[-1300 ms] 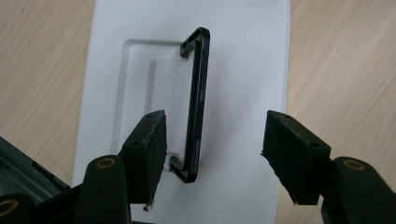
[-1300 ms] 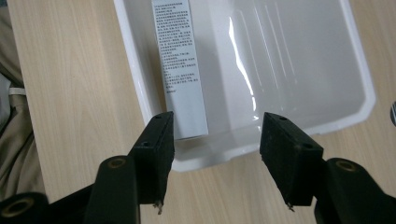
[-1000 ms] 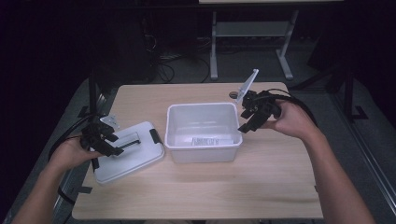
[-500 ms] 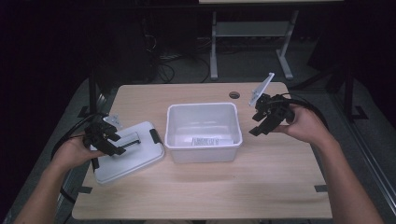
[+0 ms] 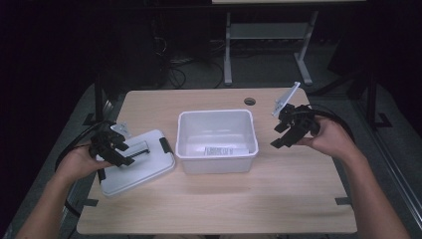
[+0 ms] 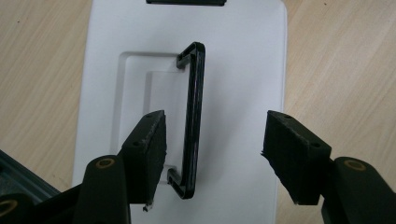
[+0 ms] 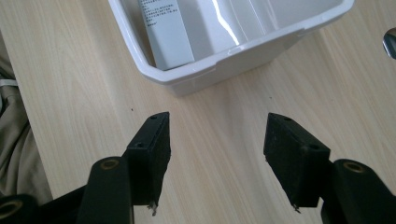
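A white open bin (image 5: 217, 149) stands mid-table, with a printed white packet (image 5: 226, 150) lying on its floor. Left of it lies the white lid (image 5: 144, 167) flat on the table, its black handle (image 5: 139, 148) raised. My left gripper (image 5: 119, 151) hovers over the lid, open. In the left gripper view the handle (image 6: 194, 116) runs between the jaws of the left gripper (image 6: 212, 154), close to the left one, with neither pad pressing it. My right gripper (image 5: 287, 132) is right of the bin, open and empty. In the right gripper view the right gripper (image 7: 215, 154) is over bare wood beside the bin's corner (image 7: 233, 53).
A cable hole (image 5: 250, 101) sits in the table behind the bin. Black latches (image 5: 164, 145) are on the lid's ends. Cables trail from both grippers off the table's sides. A metal frame (image 5: 228, 45) stands on the floor beyond the far edge.
My right hand has drawn its gripper to the right, away from the bin's right wall, and a little lower. The left gripper, lid and bin have stayed where they were.
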